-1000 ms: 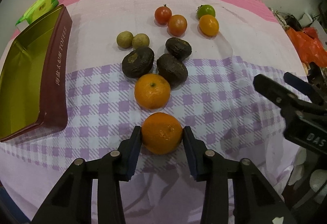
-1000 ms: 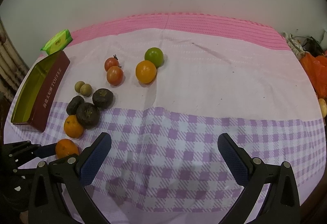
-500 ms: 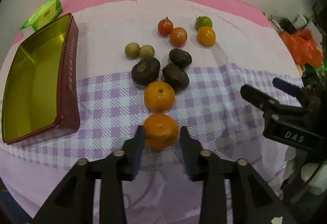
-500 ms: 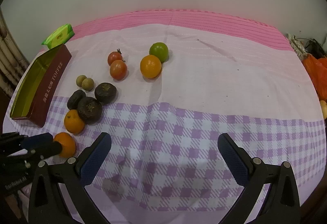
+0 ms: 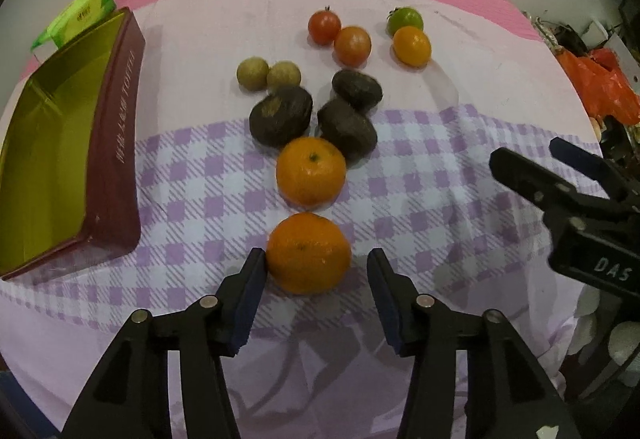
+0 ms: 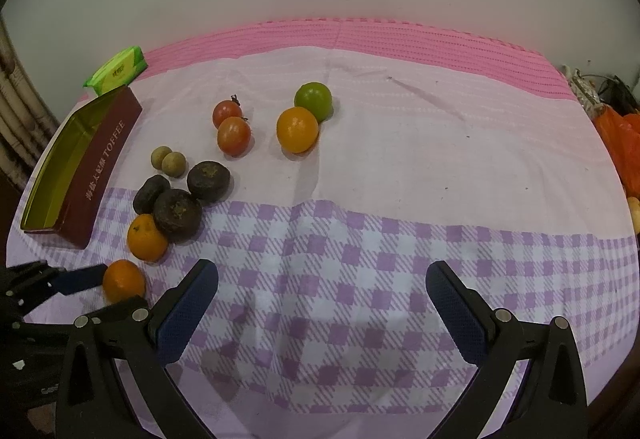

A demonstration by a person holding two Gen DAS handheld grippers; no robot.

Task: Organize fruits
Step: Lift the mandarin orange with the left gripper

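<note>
The near orange (image 5: 308,253) rests on the checked cloth between the fingers of my left gripper (image 5: 316,259). Its jaws are opening: the left pad is at the fruit's side and the right pad stands clear of it. Beyond lie a second orange (image 5: 311,171), three dark fruits (image 5: 281,115), two longans (image 5: 252,73), two red tomatoes (image 5: 324,26), and a green fruit (image 5: 404,19) beside a yellow one (image 5: 412,46). My right gripper (image 6: 322,273) hangs wide open over bare cloth, with nothing between its fingers. Its view shows the near orange (image 6: 123,280) at lower left.
An open maroon toffee tin (image 5: 116,143) with a gold inside lies at the left, a green packet (image 5: 80,15) behind it. Orange bags and clutter (image 5: 596,87) sit past the table's right edge. A wall closes the far side.
My left gripper's jaws have spread apart from the near orange, which they were clamped on before. The orange stays on the cloth. The right gripper has held still.
</note>
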